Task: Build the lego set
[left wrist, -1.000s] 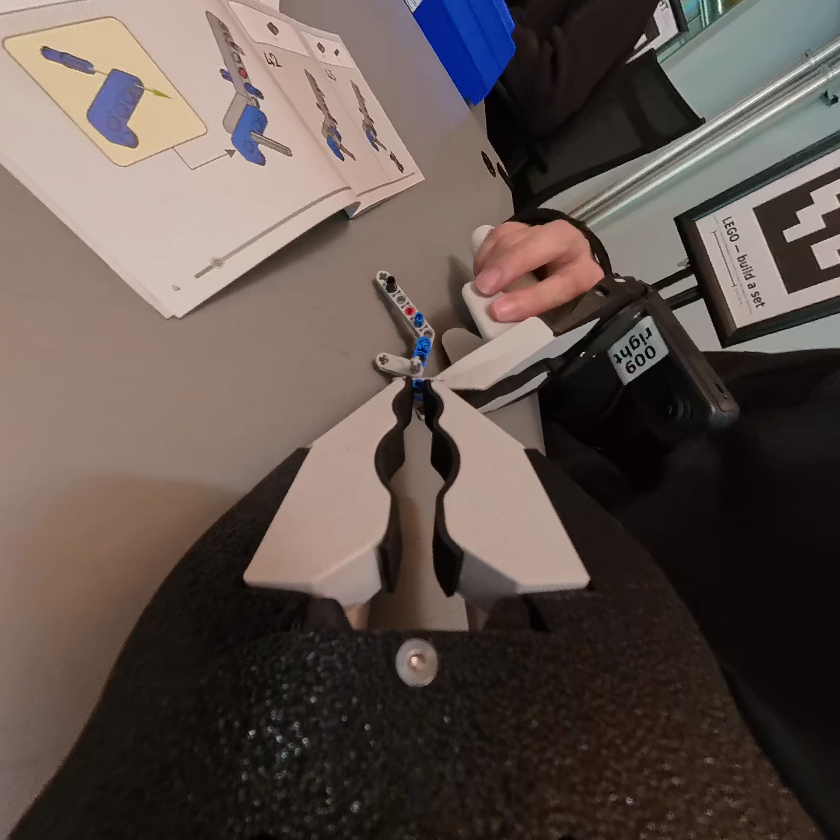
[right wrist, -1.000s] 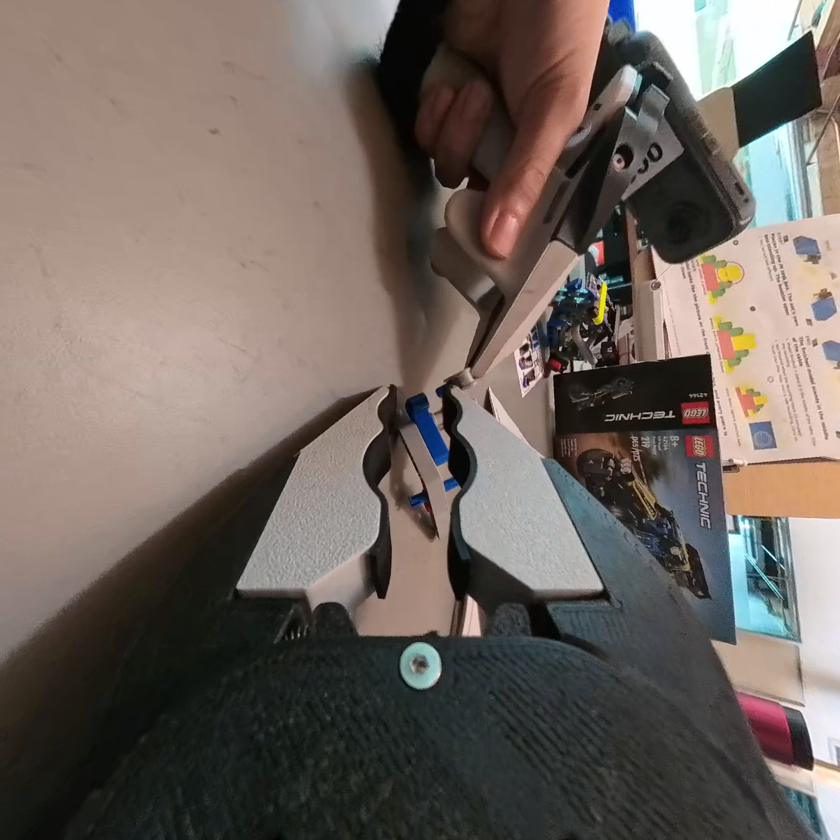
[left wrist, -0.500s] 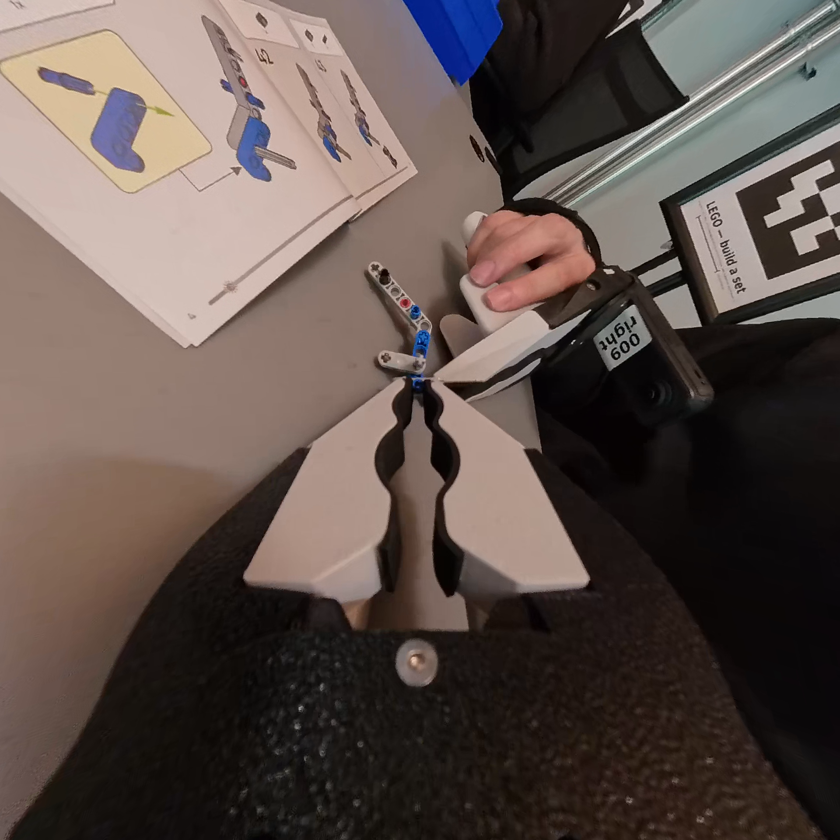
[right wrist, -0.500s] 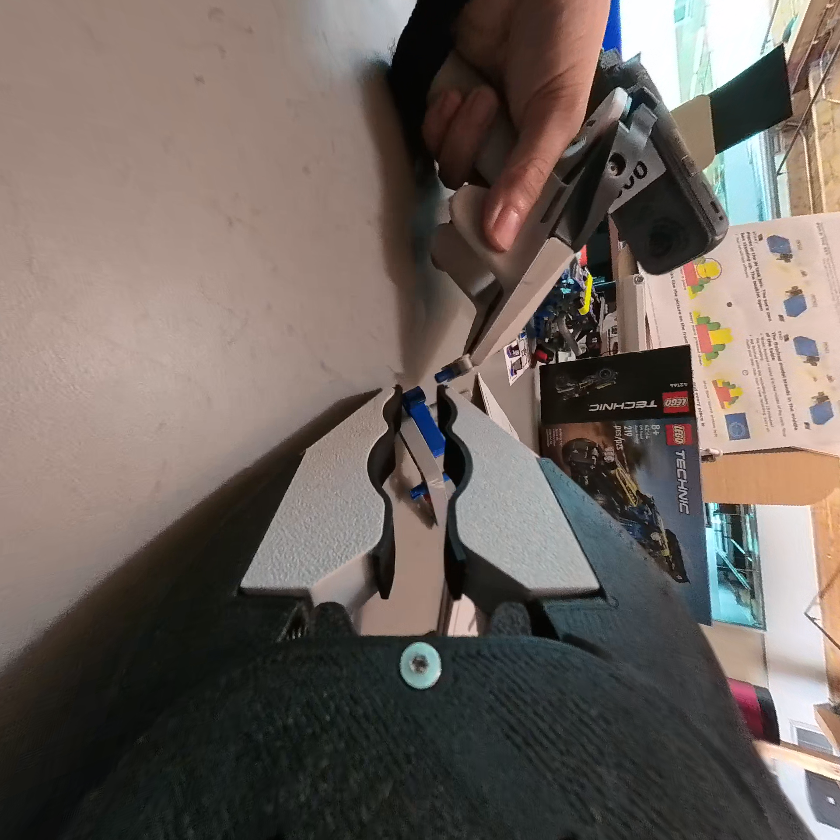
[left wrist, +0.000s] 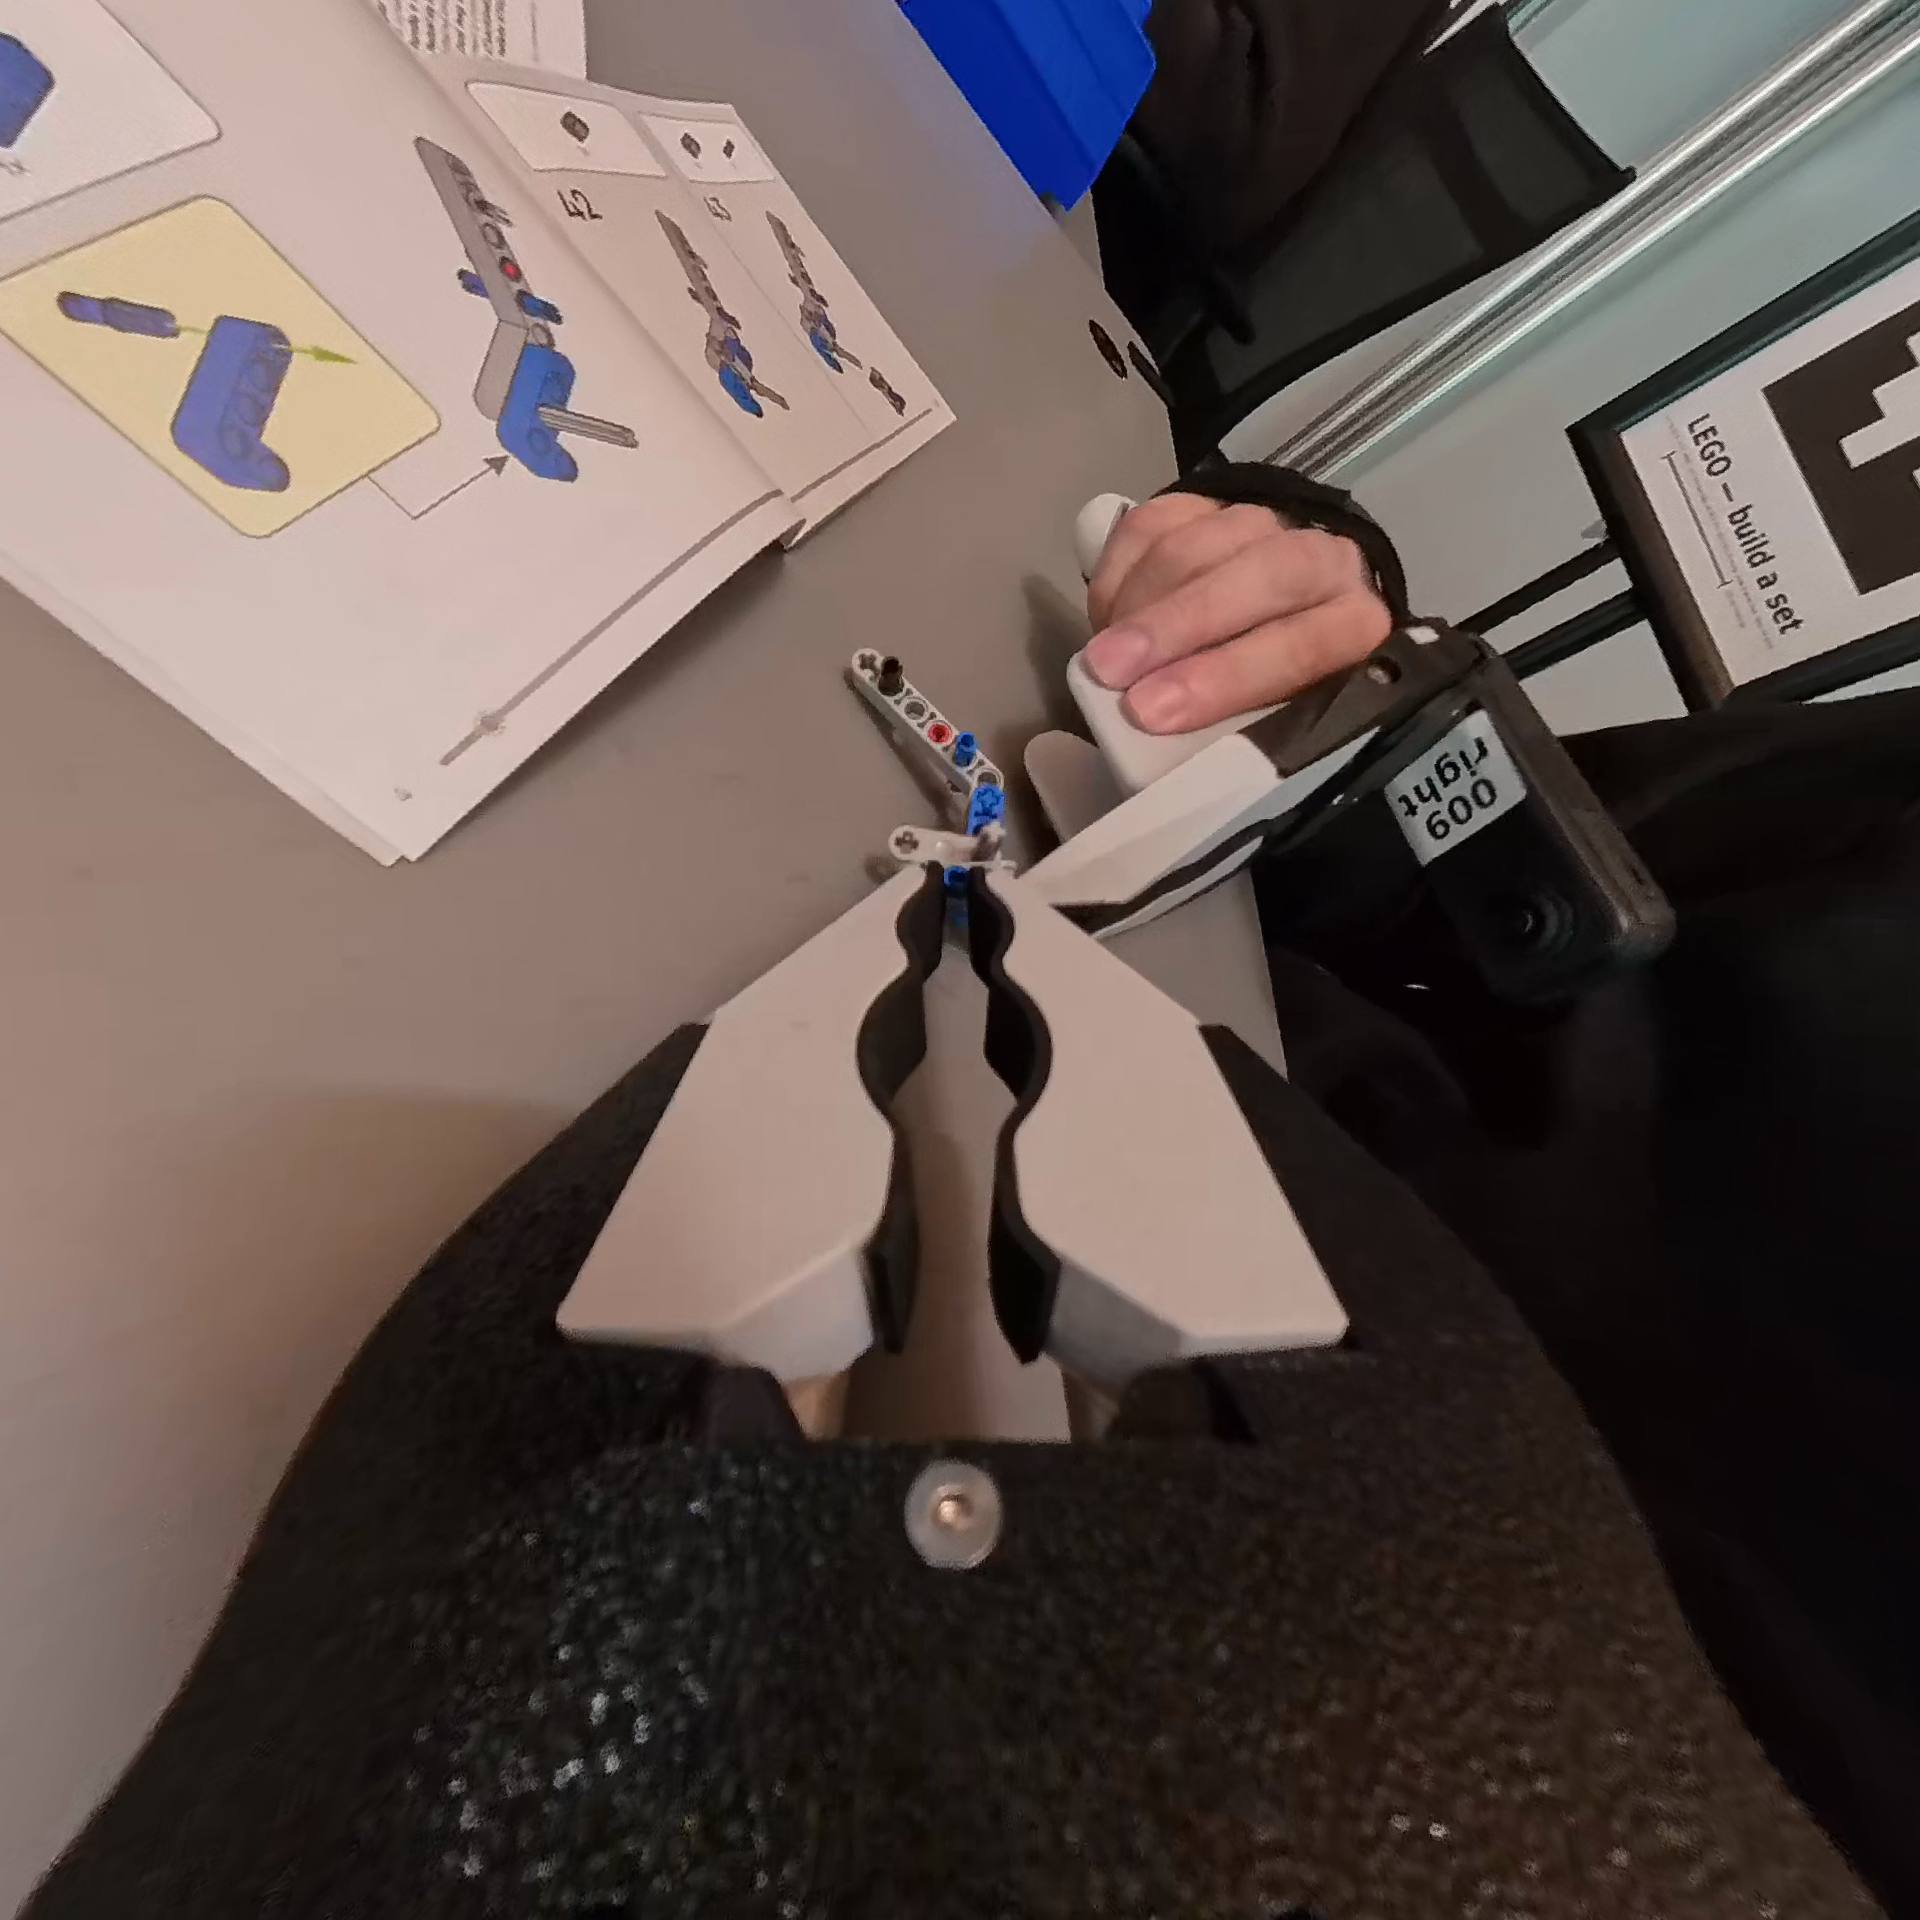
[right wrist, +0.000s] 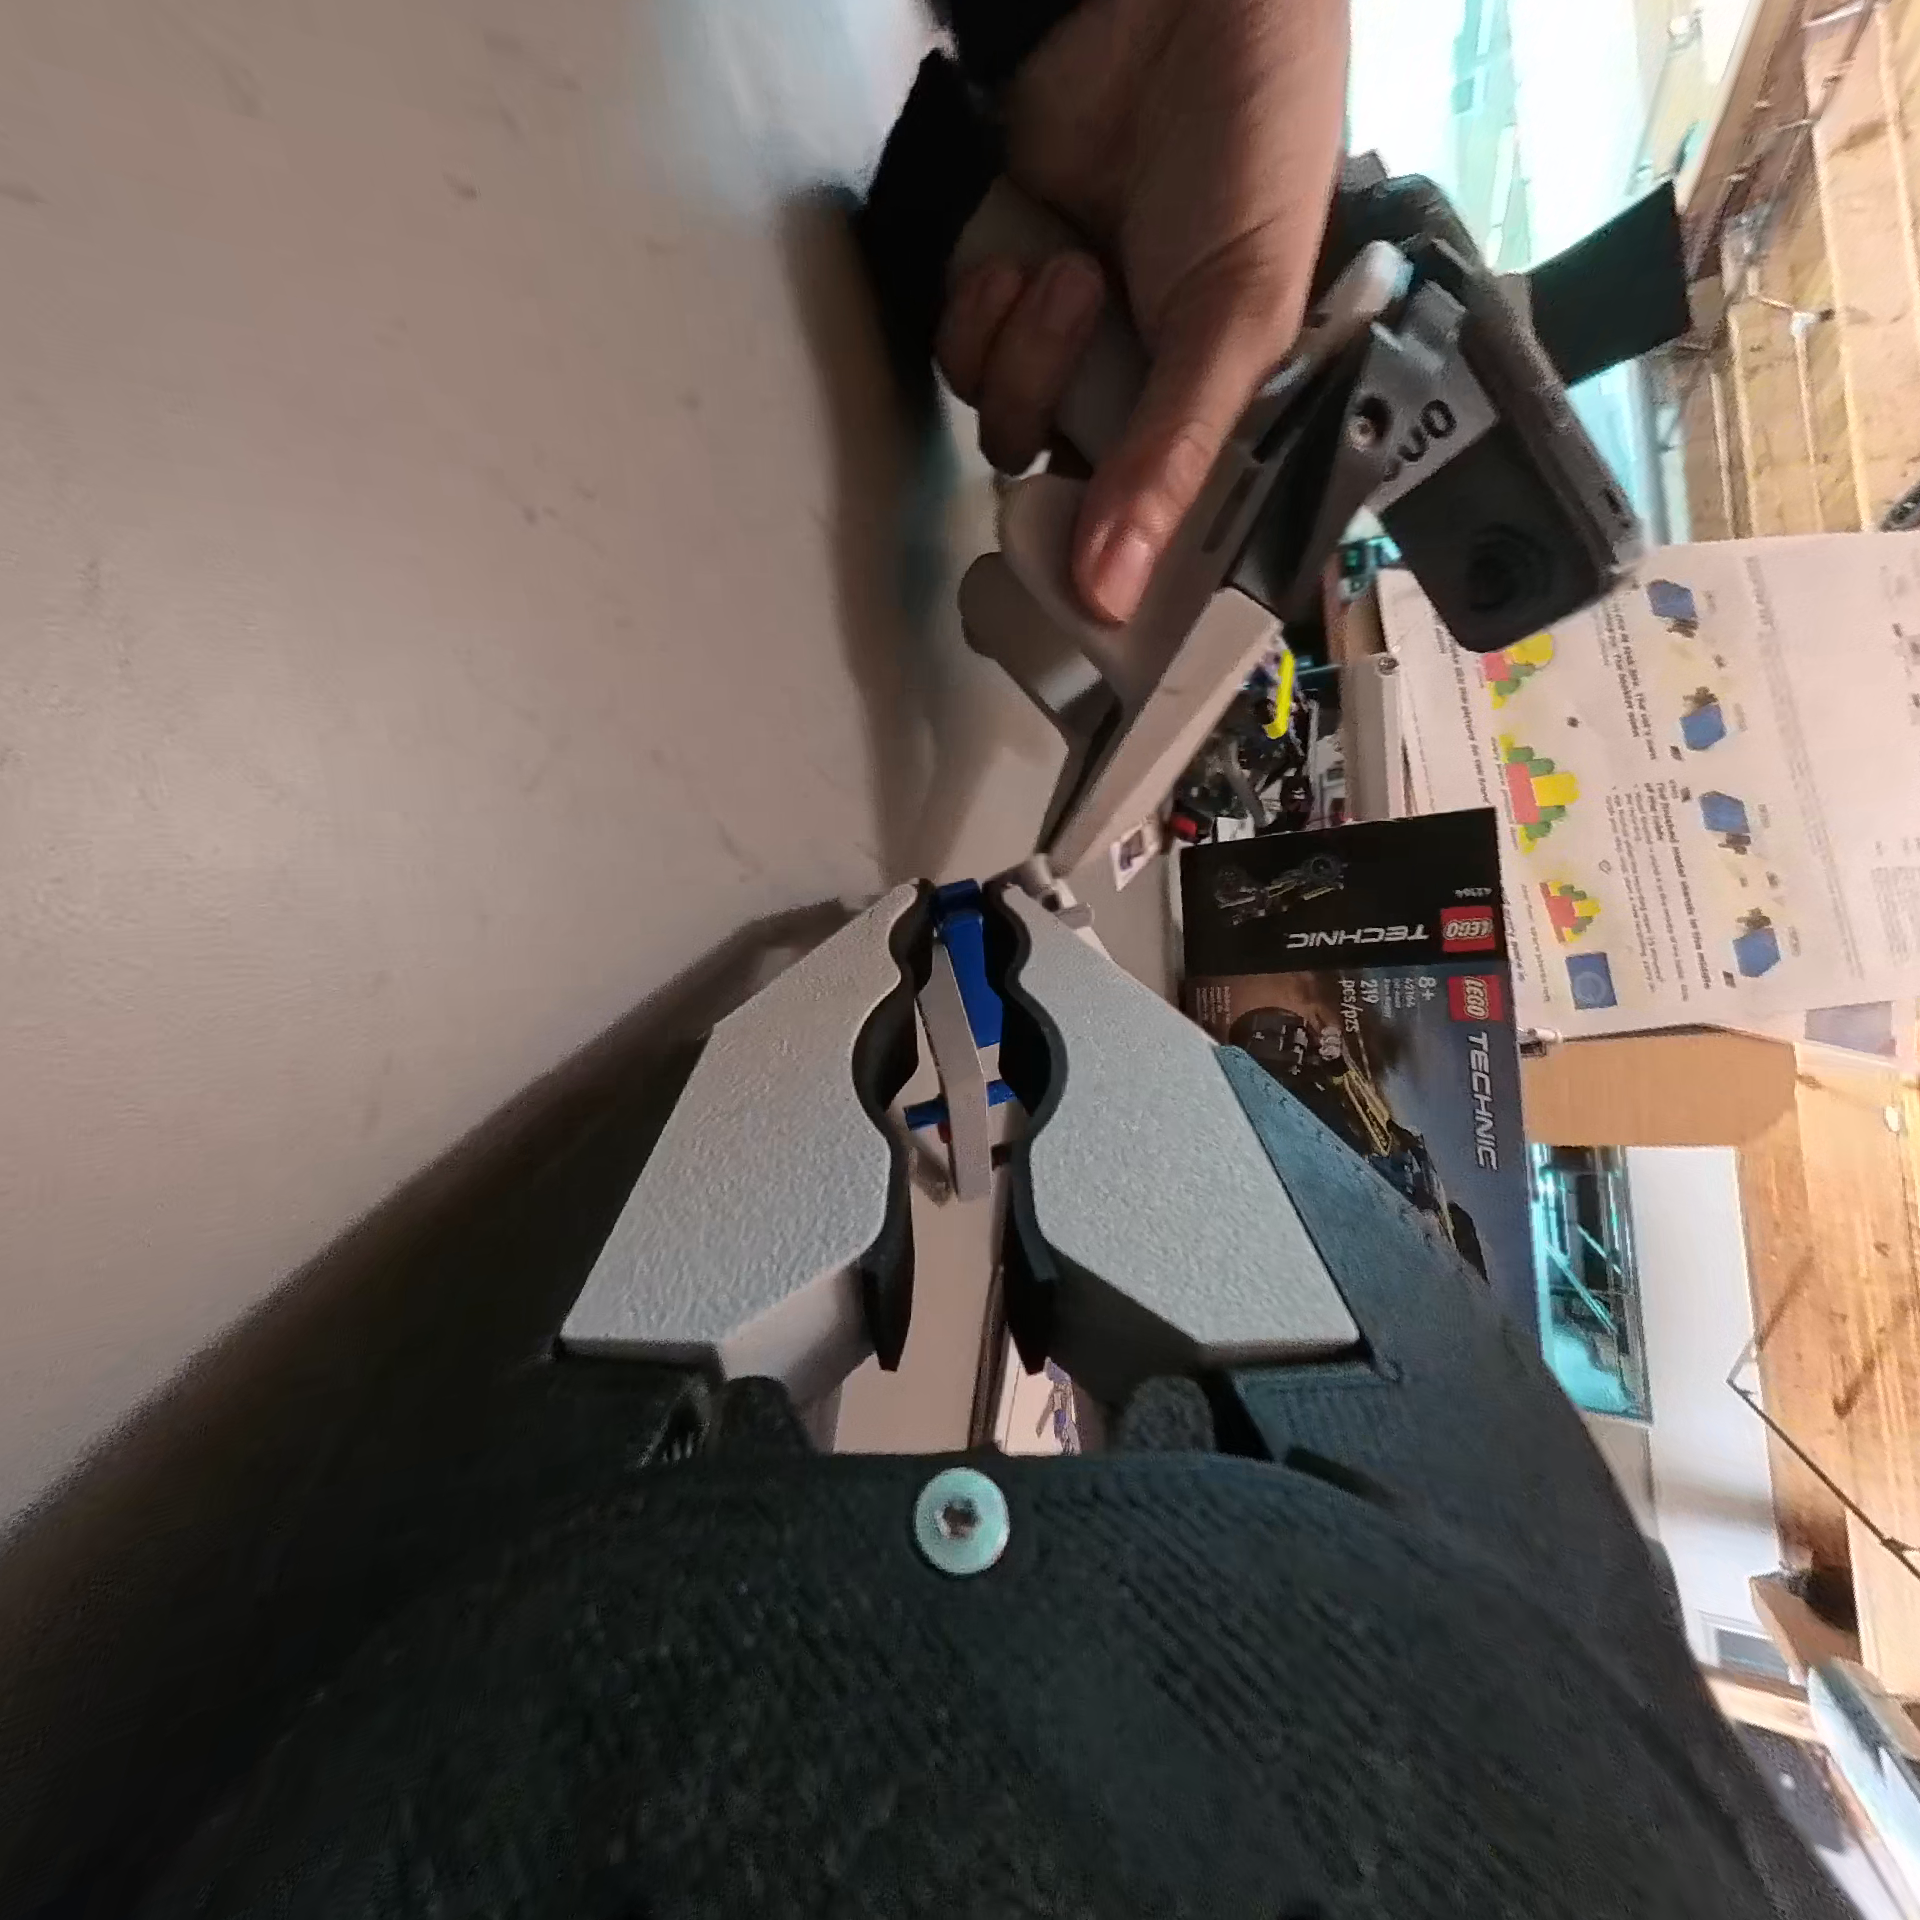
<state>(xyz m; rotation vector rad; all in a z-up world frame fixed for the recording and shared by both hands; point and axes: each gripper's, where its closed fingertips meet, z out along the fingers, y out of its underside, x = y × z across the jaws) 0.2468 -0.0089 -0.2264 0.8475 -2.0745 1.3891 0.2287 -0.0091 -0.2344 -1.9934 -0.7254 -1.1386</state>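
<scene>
I see a blue bin (left wrist: 1039,83) at table's (left wrist: 208,1039) far edge, framed sign (left wrist: 1787,488) to the right, wooden shelving (right wrist: 1829,312) in bg.

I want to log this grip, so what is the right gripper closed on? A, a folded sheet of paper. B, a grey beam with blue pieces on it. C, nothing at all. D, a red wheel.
B: in the right wrist view the right gripper pinches a grey beam with blue pieces between its fingers.
</scene>
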